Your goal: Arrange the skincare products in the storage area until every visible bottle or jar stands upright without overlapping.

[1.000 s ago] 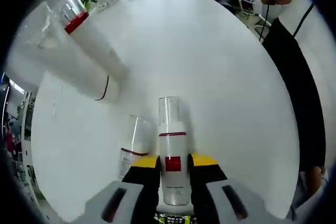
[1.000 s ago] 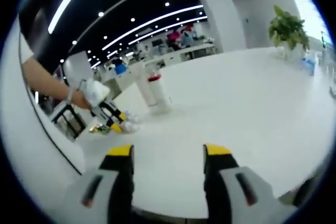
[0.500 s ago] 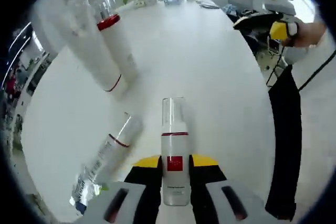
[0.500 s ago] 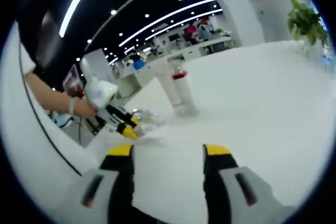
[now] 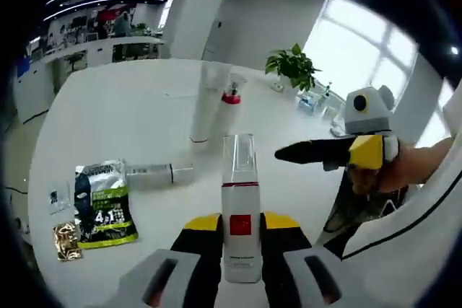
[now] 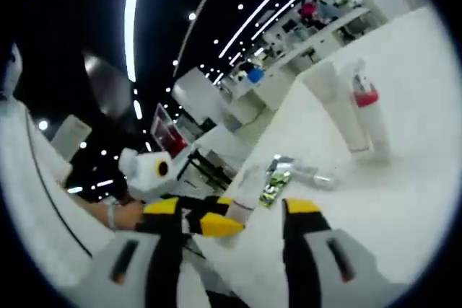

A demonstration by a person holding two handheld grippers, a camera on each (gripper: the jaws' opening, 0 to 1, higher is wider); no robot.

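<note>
Left gripper point(image 5: 241, 239) clamps a bottle point(image 5: 240, 210); right gripper point(image 6: 229, 214) hangs parted, empty.

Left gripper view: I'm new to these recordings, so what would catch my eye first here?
The white bottle with a red square label, clamped upright in the left gripper. Behind it two tall white containers stand on the table, a green sachet lies flat to the left, and the right gripper reaches in from the right.

Readable text: one item only.
Green sachet point(image 5: 105, 205) flat on the desk point(image 5: 108, 117) shows "4 in 1" in large white print, left gripper view; smaller lines on it too blurred to read. Bottle point(image 5: 240, 214) between the left hand-held gripper point(image 5: 240, 225) jaws has a red square label, print illegible.
</note>
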